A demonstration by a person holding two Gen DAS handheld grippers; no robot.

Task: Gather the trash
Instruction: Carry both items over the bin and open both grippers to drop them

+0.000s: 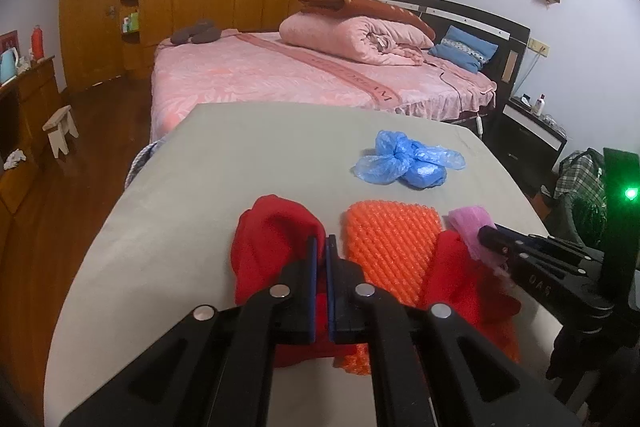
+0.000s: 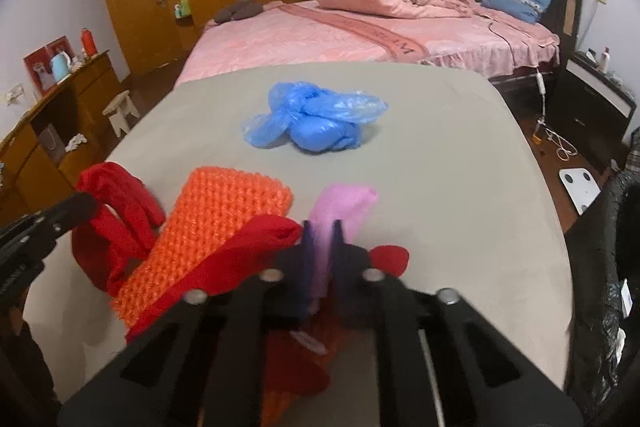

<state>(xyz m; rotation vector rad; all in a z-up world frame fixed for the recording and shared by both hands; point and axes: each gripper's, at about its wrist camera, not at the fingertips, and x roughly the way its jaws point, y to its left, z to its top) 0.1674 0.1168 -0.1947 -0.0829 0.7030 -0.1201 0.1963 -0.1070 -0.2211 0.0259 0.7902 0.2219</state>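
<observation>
Pinching pink scrap (image 2: 340, 203), right claw (image 2: 321, 231) seemingly mid-table (image 2: 460, 187).

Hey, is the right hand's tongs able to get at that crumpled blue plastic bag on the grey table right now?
Probably not yet: the right tongs are shut on a pink foam piece, so they're occupied. The path itself looks free, bare grey table up to the crumpled blue plastic bag.
</observation>
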